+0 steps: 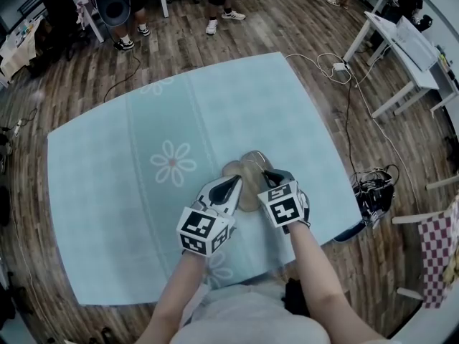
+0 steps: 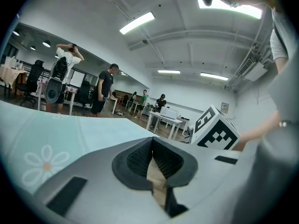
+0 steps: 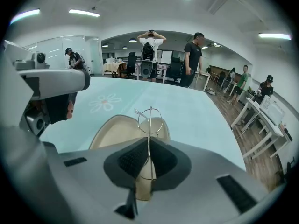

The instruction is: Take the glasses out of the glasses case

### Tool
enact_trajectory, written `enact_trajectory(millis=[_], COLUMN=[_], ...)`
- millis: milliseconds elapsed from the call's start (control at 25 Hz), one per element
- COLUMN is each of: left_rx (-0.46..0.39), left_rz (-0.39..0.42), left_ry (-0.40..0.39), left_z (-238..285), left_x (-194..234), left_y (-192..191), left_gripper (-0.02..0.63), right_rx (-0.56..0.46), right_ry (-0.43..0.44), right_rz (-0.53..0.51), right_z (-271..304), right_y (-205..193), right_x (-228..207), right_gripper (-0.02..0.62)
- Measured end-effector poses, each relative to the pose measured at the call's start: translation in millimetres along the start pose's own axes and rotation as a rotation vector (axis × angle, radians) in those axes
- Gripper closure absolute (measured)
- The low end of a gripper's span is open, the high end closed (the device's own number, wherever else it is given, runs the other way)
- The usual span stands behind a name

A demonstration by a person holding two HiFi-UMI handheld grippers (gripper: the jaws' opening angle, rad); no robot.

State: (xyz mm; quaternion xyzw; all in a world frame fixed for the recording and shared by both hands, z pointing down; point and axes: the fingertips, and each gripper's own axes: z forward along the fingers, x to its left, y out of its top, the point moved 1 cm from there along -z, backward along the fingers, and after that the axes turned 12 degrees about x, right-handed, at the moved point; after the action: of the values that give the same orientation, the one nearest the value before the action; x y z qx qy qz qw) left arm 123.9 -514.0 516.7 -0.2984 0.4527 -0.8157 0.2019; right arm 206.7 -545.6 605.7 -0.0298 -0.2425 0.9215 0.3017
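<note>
I have both grippers low in the middle of the head view, over the counter (image 1: 107,192) with its pale blue cloth (image 1: 237,99). The left gripper (image 1: 233,183) sits lower left of the right gripper (image 1: 267,176), and the beige glasses case (image 1: 249,192) lies between them, just right of a flower print (image 1: 172,162).

In the left gripper view my left gripper (image 2: 152,158) has its jaws clenched on a tan edge of the glasses case (image 2: 157,177), which fills the narrow slot between the pads.

In the right gripper view my right gripper (image 3: 147,158) has its jaws pinched onto the thin wire frame of the glasses (image 3: 149,120). The frame stands upright at the centre of the picture, rising out of the jaws, with the open case (image 3: 112,130) spread behind and to the left of it.
</note>
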Motion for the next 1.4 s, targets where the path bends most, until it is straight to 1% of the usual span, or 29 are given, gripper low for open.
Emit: enact_trajectory(millis=[400, 640, 1120, 1400], left_rx=[-0.031, -0.048, -0.089, -0.114], left_rz=[0.039, 0.065, 0.102, 0.124], left_ry=[-0.01, -0.018, -0.013, -0.008], left_z=[-14.1, -19.2, -34.7, -43.4], left_x=[-12.4, -23.8, -41.7, -50.1], left_y=[12.2, 15.1, 29.5, 39.2], left_gripper=[0.597, 0.597, 0.597, 0.597], right_rx=[-0.057, -0.088, -0.191, -0.272], right_ry=[-0.009, -0.018, -0.044, -0.048], right_rz=[0.015, 0.02, 0.019, 0.018], right_z=[-26.7, -40.8, -81.0, -107.8], right_y=[6.1, 1.9, 3.7, 8.7], right_x=[6.1, 7.8, 12.4, 17.6], right_gripper=[0.572, 0.573, 0.573, 0.572])
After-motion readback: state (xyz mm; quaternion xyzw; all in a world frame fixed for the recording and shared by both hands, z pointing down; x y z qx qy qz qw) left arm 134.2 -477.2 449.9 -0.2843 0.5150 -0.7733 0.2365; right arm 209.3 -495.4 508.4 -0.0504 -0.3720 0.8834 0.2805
